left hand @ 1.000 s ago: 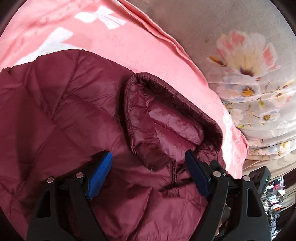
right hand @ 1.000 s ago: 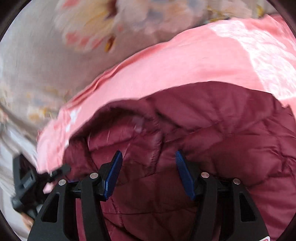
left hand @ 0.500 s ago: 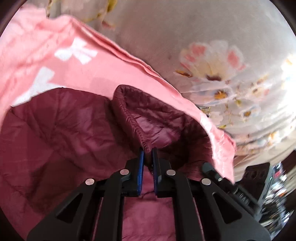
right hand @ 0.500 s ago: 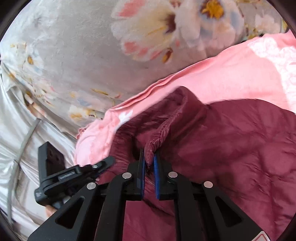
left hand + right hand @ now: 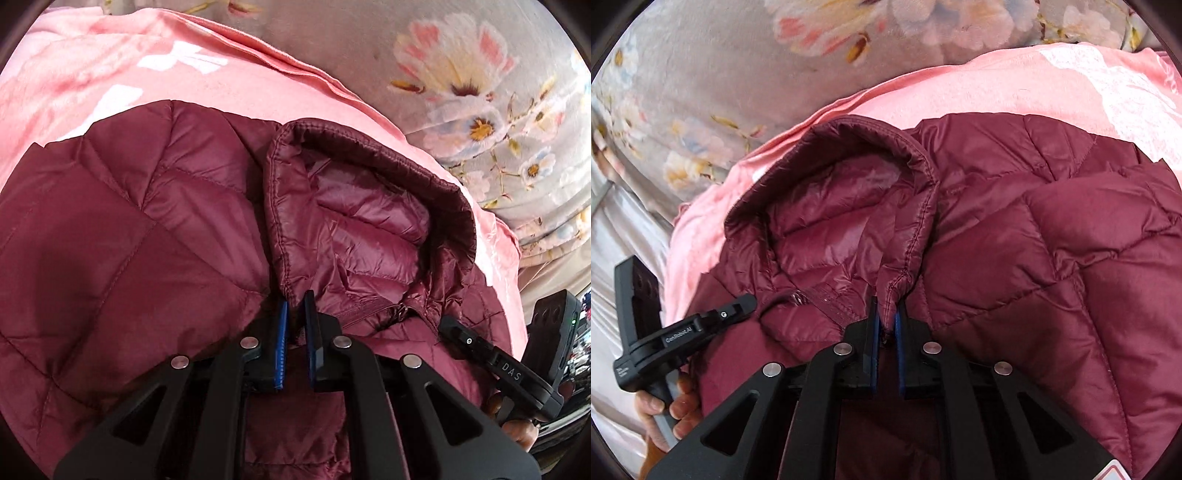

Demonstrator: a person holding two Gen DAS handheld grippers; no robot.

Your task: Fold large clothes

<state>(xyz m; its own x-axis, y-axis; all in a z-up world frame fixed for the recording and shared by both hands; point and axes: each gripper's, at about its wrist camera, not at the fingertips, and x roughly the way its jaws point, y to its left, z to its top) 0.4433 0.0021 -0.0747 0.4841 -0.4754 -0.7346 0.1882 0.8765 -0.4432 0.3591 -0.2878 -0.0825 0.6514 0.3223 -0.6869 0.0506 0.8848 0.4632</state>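
While both views show the same garment, left wrist first: maroon quilted jacket lies spread on a pink blanket, hood open and facing up, paler shiny lining visible inside. Left hand-held gripper is clamped on the hood's near rim where it meets the collar; jaws have just been closing, fabric pinched between the blue pads. Zipper pull sits just right of the grip. Beyond the blanket, a grey floral bedspread fills the top right. At the right edge, the other black gripper body with the person's fingers below it; its tips are hidden by the jacket from here. Black finger arms block the lower jacket.

Right wrist: right hand-held gripper is clamped on the opposite hood rim at the collar, jaws just closed, seam fold pinched between the pads. Hood opens to the left, jacket body to the right, both on the pink blanket. Floral bedspread behind. Left gripper's black body sits lower left, person's hand around its handle, a pale satin sheet beside it. Zipper pull lies between the two grips.
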